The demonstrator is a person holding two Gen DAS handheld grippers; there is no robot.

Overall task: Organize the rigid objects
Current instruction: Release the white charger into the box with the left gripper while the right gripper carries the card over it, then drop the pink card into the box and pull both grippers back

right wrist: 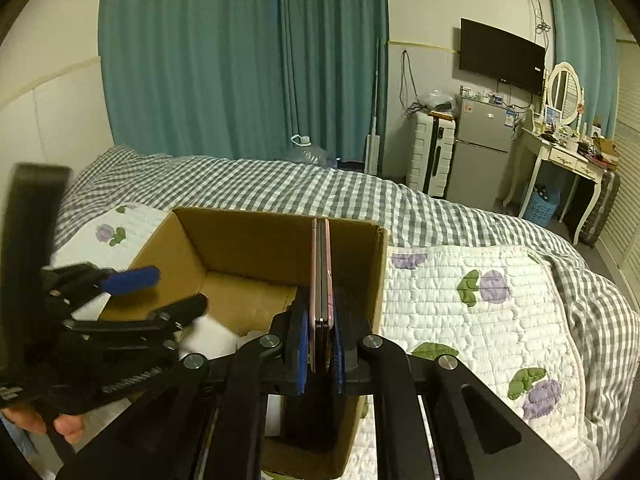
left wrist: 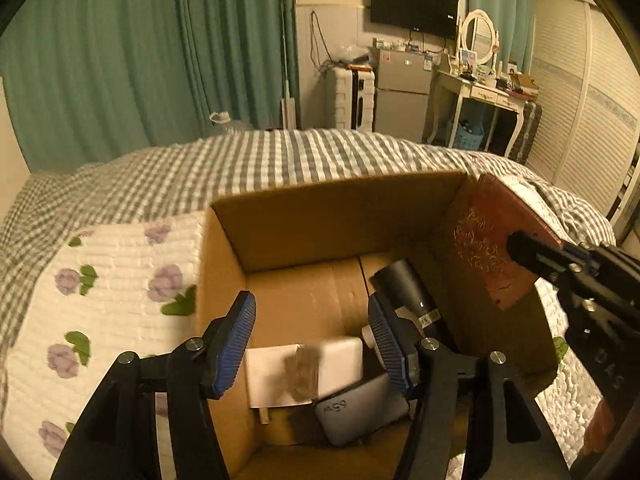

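flat case [right wrist: 321,280]: we see it edge-on, long axis running away from us over the cardboard box [right wrist: 256,240], far end tipped up.
look: thin, pinkish-brown, 2 layers with a dark seam; broad face speckled in the left view [left wrist: 496,240].
right gripper [right wrist: 320,344]: we have it pinching the case's near end.
left gripper [left wrist: 312,332]: spread apart above the box, pads touching nothing.
box contents: white block [left wrist: 340,364], grey pouch [left wrist: 360,408], black cylinder [left wrist: 408,288].
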